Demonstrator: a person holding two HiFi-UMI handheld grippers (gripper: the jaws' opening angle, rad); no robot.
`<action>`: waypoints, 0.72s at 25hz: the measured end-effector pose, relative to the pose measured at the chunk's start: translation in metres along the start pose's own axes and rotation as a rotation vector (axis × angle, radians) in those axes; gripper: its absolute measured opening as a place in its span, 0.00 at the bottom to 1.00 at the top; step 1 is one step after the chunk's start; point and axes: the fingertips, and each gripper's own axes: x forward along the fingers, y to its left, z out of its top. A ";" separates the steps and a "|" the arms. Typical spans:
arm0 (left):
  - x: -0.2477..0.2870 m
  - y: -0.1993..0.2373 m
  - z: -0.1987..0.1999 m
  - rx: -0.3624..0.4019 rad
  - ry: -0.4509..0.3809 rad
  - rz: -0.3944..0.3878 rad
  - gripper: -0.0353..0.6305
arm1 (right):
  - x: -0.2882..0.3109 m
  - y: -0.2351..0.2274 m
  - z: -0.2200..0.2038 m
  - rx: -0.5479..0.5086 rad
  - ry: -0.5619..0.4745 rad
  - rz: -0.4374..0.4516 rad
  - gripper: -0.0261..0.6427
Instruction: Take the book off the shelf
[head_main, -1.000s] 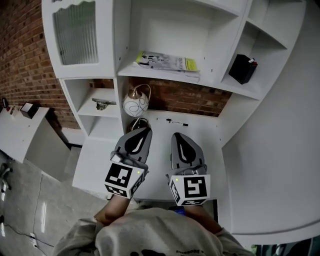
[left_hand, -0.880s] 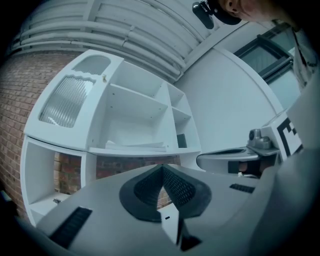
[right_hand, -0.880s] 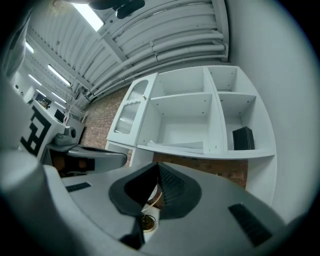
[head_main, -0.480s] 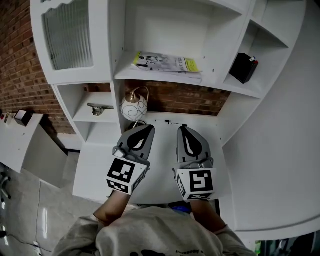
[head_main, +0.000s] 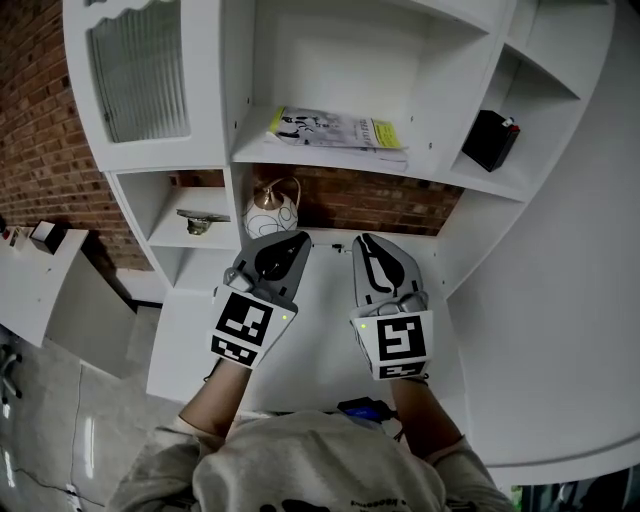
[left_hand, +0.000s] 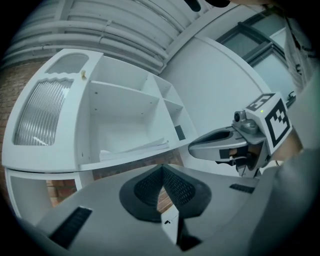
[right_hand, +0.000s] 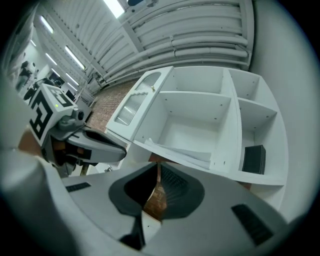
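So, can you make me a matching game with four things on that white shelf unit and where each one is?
Things:
1 book
2 black box
3 round white ornament
4 ribbed glass door

Places:
A in the right-hand compartment
B top left
C flat on the middle shelf
D under that shelf, by the brick wall

Pairs: 1-C, 2-A, 3-D, 4-B

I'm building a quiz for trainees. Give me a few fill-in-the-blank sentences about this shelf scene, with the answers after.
The book lies ____ on its shelf. The black box sits in the compartment to the book's ____. The left gripper and right gripper both have their fingers ____, holding nothing. Missing: flat; right; shut.
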 end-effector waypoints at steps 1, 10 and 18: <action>0.002 0.003 0.001 0.007 0.001 -0.004 0.06 | 0.004 -0.001 0.001 -0.014 0.000 0.004 0.07; 0.030 0.017 0.014 0.177 0.035 -0.013 0.06 | 0.032 -0.023 0.005 -0.153 0.022 0.029 0.07; 0.053 0.028 0.025 0.314 0.092 -0.013 0.06 | 0.055 -0.038 0.014 -0.244 0.048 0.051 0.07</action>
